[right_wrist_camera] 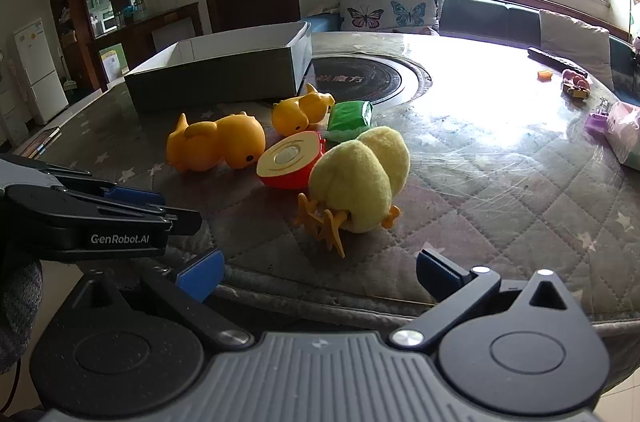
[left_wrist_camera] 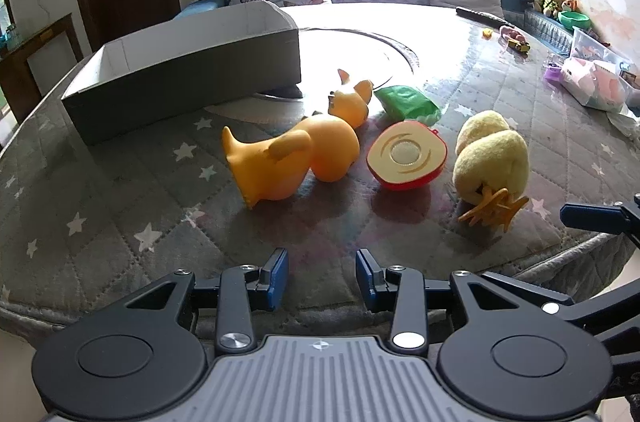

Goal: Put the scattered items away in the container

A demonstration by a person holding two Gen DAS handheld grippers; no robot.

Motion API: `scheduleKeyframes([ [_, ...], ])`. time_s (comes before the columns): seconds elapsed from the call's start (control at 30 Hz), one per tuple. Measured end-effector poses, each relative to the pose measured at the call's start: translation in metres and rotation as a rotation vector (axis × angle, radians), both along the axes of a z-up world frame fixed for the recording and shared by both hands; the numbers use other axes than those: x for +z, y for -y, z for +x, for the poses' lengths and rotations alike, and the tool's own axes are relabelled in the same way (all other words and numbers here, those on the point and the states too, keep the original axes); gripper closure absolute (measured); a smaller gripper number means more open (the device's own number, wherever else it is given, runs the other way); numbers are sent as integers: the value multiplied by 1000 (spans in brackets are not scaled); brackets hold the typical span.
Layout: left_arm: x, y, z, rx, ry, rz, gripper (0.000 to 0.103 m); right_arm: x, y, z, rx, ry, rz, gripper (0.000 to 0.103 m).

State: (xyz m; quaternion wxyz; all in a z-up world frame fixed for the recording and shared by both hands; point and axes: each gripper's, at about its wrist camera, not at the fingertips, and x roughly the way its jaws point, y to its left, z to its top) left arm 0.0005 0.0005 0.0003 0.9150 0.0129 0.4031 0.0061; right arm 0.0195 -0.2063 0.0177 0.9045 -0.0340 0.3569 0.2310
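Note:
A grey open box (left_wrist_camera: 188, 78) (right_wrist_camera: 224, 70) stands at the back left of the round table. In front of it lie a large orange rubber duck (left_wrist_camera: 288, 158) (right_wrist_camera: 216, 142), a small orange duck (left_wrist_camera: 350, 100) (right_wrist_camera: 298, 110), a green packet (left_wrist_camera: 408, 102) (right_wrist_camera: 350, 116), a red toy apple half (left_wrist_camera: 406, 154) (right_wrist_camera: 290, 160) and a yellow plush chick (left_wrist_camera: 492, 158) (right_wrist_camera: 360, 178). My left gripper (left_wrist_camera: 322, 276) is open and empty, near the table's front edge, short of the large duck. My right gripper (right_wrist_camera: 318, 272) is wide open and empty, just short of the chick's feet.
The table wears a quilted star cover (left_wrist_camera: 120, 202) with a dark round inset (right_wrist_camera: 360, 78) at its middle. Small toys (left_wrist_camera: 516, 40), a remote (left_wrist_camera: 480, 14) and bagged items (left_wrist_camera: 596, 82) lie at the far right. The left gripper's body (right_wrist_camera: 100, 218) shows left in the right wrist view.

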Motion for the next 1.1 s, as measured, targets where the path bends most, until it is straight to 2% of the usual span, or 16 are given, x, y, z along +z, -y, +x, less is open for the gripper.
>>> scheduleKeyframes([
  [0.1, 1, -2, 2, 7, 6, 4, 63, 0, -1, 0, 2, -8, -2, 0],
  [0.2, -2, 8, 2, 2, -2, 43, 63, -3, 1, 3, 3, -14, 0, 0],
  [0.33, -1, -2, 6, -2, -15, 1, 63, -2, -2, 1, 15, -16, -7, 0],
  [1.1, -1, -1, 14, -21, -45, -22, 63, 3, -9, -2, 38, 14, -20, 0],
])
